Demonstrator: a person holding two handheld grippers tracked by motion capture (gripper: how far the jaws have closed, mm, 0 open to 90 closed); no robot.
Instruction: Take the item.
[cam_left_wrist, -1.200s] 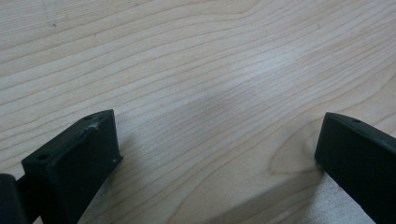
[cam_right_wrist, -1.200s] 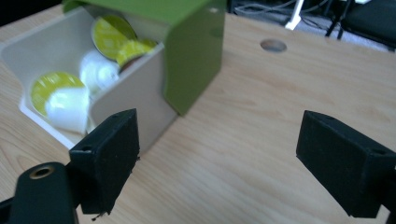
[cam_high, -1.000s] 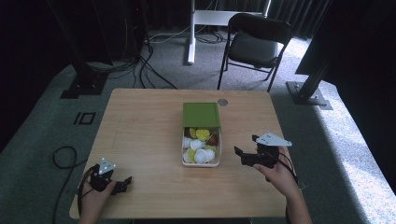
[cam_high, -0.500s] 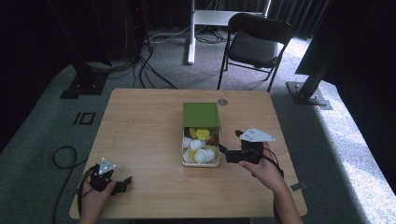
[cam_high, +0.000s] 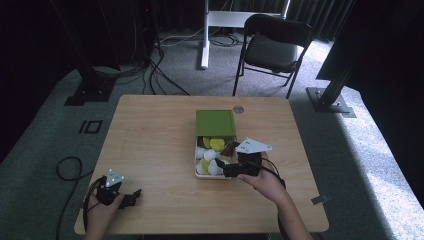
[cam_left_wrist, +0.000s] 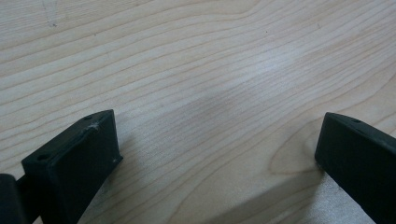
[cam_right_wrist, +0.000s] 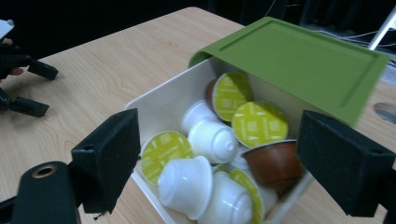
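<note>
My right gripper (cam_high: 231, 168) reaches over the white box (cam_high: 198, 161) of capsules (cam_high: 217, 144); my left gripper (cam_high: 131, 196) rests near the bench (cam_high: 155, 140) corner.

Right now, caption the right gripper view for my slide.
Open right gripper poised over a white box of coffee capsules, its green lid slid half back.

A lab or recording studio: black curtains (cam_high: 60, 30) enclose grey carpet (cam_high: 45, 140), with rig stands (cam_high: 90, 80), loose floor cables (cam_high: 160, 65), a folding chair (cam_high: 272, 47) and one wooden bench (cam_high: 160, 145).
</note>
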